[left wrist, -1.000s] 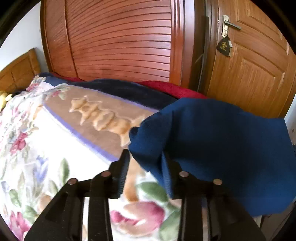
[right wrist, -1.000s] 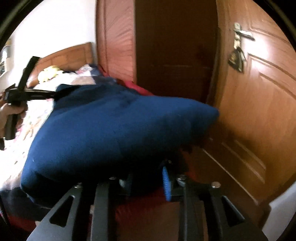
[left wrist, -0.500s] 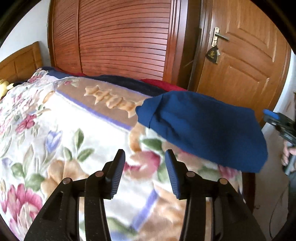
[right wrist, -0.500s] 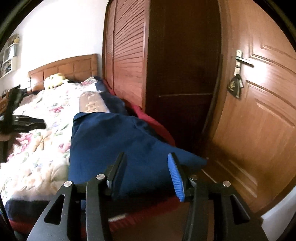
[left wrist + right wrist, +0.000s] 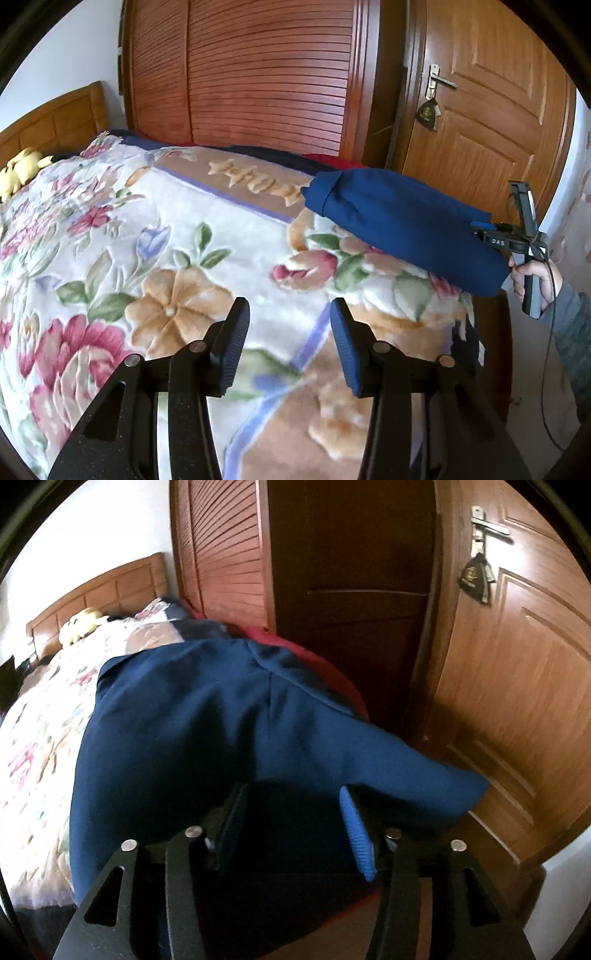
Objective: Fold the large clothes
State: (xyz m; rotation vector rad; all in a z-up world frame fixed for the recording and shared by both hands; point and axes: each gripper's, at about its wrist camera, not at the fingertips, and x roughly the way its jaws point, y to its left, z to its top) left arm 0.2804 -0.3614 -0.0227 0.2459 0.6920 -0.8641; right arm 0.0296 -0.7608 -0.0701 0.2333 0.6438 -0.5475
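Both my tongs gape, holding nothing: left tongs point(image 5: 290, 341) over the bed point(image 5: 110, 258), right tongs point(image 5: 291, 825) just short of the garment point(image 5: 177, 723) ahead. Fold seems laid; next I need a fresh edge.

Wooden-headboard bed point(image 5: 55, 118) carried plush floral blanket point(image 5: 166, 258); folded navy-blue garment point(image 5: 402, 225) lay at its foot corner, yellow plush toy point(image 5: 22, 171) near headboard.

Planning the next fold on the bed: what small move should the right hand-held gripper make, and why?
Probably close the right hand-held gripper on the navy garment: its fingers are open at the near edge, while the left hand-held gripper is open above the floral blanket.
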